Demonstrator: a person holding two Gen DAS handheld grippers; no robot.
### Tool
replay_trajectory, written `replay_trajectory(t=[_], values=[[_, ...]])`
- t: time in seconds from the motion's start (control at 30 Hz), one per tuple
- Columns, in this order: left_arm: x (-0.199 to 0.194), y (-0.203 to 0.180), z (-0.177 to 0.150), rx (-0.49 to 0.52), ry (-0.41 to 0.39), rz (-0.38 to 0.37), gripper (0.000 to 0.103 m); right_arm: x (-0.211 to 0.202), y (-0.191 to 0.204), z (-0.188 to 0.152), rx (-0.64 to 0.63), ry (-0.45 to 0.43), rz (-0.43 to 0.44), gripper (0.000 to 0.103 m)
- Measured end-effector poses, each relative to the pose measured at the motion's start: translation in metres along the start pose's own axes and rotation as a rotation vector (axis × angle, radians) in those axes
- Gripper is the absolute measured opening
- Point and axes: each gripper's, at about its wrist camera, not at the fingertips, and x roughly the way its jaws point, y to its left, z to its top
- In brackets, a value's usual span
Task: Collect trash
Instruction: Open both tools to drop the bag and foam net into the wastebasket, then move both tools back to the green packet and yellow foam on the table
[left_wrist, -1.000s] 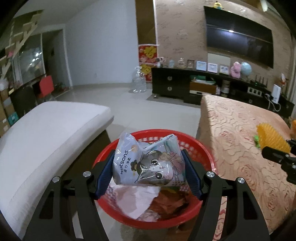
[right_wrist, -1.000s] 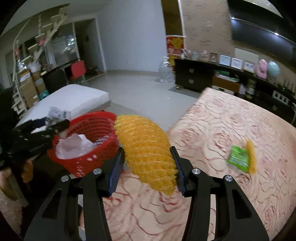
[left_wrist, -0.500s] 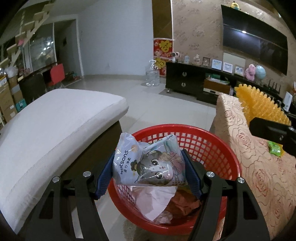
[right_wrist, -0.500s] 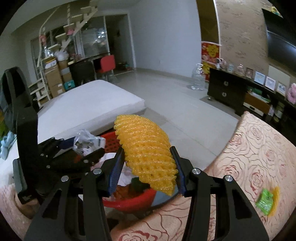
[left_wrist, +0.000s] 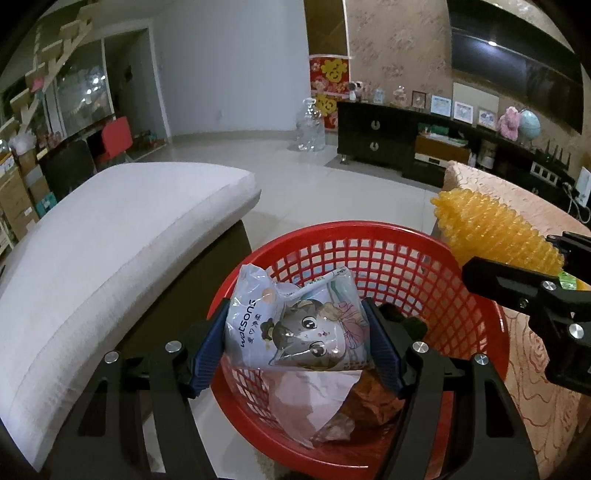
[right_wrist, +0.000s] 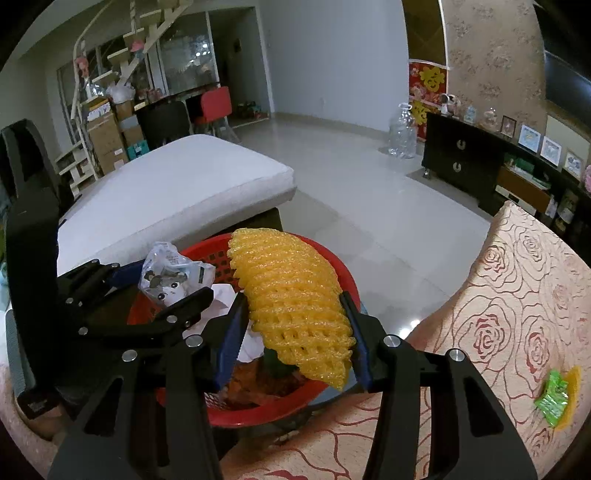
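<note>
Your left gripper (left_wrist: 295, 341) is clamped on a crumpled tissue pack (left_wrist: 295, 325) printed with a cartoon cat. You hold it right over the red basket (left_wrist: 388, 254), which already has crumpled paper (left_wrist: 310, 398) and brown wrappers in it, so that letting go should drop the pack straight in. The white cushion (left_wrist: 122, 236) lies just left of the basket, and the patterned tablecloth (right_wrist: 517, 295) runs off to its right.

Your right gripper (right_wrist: 295, 332) pinches a yellow foam net (right_wrist: 291, 295) between its blue pads. You carry it above the basket's near rim, beside the left gripper, probably for the same drop. A green wrapper (right_wrist: 552, 397) is still on the cloth, well to the right, likely the next piece to fetch.

A second ago the net was over the tablecloth with the basket off to the left; you have since swung it across to the basket. The left gripper has edged closer over the opening, its grip unchanged.
</note>
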Motion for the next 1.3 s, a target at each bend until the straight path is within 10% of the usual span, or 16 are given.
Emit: replay_trajectory(t=[1.3], values=[[-0.008, 0.050, 0.002, -0.200, -0.040, 0.023, 0.083, 0.005, 0.007, -0.006, 0.012, 0.013, 0.080, 0.084]])
